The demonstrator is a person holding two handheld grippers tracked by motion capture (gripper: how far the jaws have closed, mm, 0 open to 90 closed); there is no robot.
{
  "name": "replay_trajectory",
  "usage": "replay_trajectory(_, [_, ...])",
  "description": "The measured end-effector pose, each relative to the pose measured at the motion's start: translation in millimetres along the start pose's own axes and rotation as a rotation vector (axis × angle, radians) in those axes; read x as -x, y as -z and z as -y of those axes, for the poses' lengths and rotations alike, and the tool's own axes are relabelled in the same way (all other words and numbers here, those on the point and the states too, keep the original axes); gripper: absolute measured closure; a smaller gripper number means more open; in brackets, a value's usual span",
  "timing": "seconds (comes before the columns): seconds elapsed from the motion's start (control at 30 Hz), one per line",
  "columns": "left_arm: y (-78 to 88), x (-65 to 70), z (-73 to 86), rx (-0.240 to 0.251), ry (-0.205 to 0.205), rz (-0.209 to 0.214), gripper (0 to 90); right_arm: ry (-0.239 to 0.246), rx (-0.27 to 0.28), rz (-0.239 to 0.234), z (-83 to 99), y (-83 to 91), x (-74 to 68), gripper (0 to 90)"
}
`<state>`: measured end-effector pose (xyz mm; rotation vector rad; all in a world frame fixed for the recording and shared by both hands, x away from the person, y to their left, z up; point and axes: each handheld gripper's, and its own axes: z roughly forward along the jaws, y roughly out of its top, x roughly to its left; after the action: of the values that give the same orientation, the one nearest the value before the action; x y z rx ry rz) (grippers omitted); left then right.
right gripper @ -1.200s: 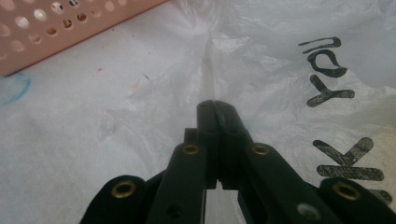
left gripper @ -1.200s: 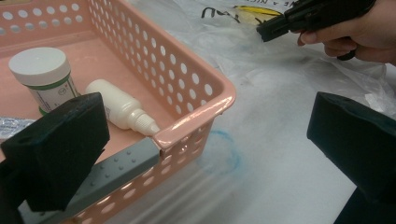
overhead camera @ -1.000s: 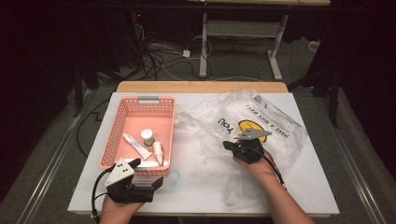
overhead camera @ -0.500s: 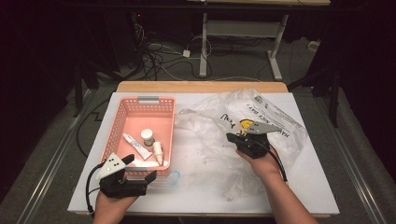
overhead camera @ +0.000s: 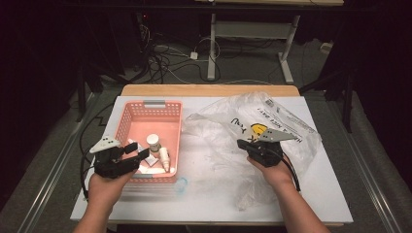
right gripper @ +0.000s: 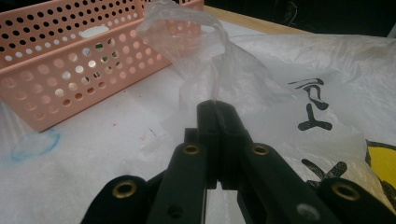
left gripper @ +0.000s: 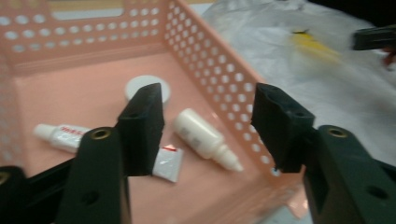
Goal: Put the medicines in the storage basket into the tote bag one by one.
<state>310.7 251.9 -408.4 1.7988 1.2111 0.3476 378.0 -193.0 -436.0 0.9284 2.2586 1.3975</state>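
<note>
Over the basket's (left gripper: 219,88) near corner, left gripper (left gripper: 208,123) half-closing on nothing; dropper bottle (left gripper: 205,138) light, slick: grab its body. Right gripper (right gripper: 217,109) pinches flimsy bag (right gripper: 205,56).

Pink perforated basket (overhead camera: 127,125); seemingly clear bag (overhead camera: 291,121).

Both forearms are bare, with no sleeves in view. Each hand carries a black gripper: the left gripper (overhead camera: 131,151) and the right gripper (overhead camera: 243,144) have blocky matte jaws on arms with brass-ringed holes, a pale grey three-cornered plate on top, and a black cable trailing behind.
</note>
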Motion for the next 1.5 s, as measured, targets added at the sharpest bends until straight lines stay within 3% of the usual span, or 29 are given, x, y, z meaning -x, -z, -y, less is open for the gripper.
replay_trajectory(0.07, [-7.1,-7.7,-5.1,-0.052,0.038,-0.038,54.6,0.001,-0.001,-0.001,0.0,0.3,0.4,90.0])
replay_trajectory(0.17, [-10.2,-10.1,-8.5,-0.077,0.034,-0.059,72.4,0.003,-0.001,-0.004,0.0,0.6,0.4,90.0])
replay_trajectory(0.23, [-16.9,-12.8,-16.4,-0.151,0.021,-0.081,82.4,0.006,0.0,-0.005,-0.2,0.9,0.5,90.0])
replay_trajectory(0.3, [-19.3,-13.4,-18.9,-0.175,0.009,-0.082,87.7,0.005,0.0,-0.005,-0.4,1.1,0.4,90.0])
replay_trajectory(0.37, [-27.9,-16.3,-26.0,-0.255,-0.016,-0.089,87.8,0.004,0.001,-0.004,-0.3,1.2,0.7,90.0])
replay_trajectory(0.5, [-36.0,-17.6,-30.7,-0.312,-0.043,-0.093,87.8,0.001,0.007,-0.004,-0.4,1.5,1.6,90.0])
replay_trajectory(0.53, [-41.0,-17.8,-32.7,-0.354,-0.064,-0.084,87.9,-0.004,0.007,-0.005,-0.4,2.0,1.8,90.0])
replay_trajectory(0.7, [-50.0,-18.6,-34.5,-0.422,-0.088,-0.072,87.9,-0.007,0.009,-0.007,-0.3,2.8,3.1,90.0])
replay_trajectory(0.83, [-64.7,-12.0,-37.3,-0.516,-0.164,-0.055,87.8,-0.009,0.014,-0.007,-0.7,3.8,3.8,90.0])
replay_trajectory(0.93, [-72.1,-10.0,-38.5,-0.549,-0.171,-0.058,87.8,-0.006,0.017,-0.006,-1.0,4.3,4.7,90.0])
replay_trajectory(1.0, [-84.4,-9.7,-38.0,-0.613,-0.186,-0.067,87.8,-0.011,0.019,-0.006,-0.9,4.4,5.1,90.0])
replay_trajectory(1.03, [-84.4,-9.7,-38.0,-0.613,-0.186,-0.067,87.8,-0.011,0.019,-0.006,-0.9,4.4,5.1,90.0])
replay_trajectory(1.1, [-94.1,-9.8,-40.1,-0.667,-0.195,-0.065,87.8,-0.012,0.018,-0.007,-0.8,4.5,5.3,90.0])
replay_trajectory(1.37, [-111.2,-6.3,-44.0,-0.729,-0.21,-0.062,87.8,-0.008,0.017,-0.009,-0.7,5.3,6.1,90.0])
replay_trajectory(1.5, [-122.0,-7.8,-41.8,-0.757,-0.21,-0.081,87.8,-0.009,0.015,-0.011,-0.4,5.4,6.4,90.0])
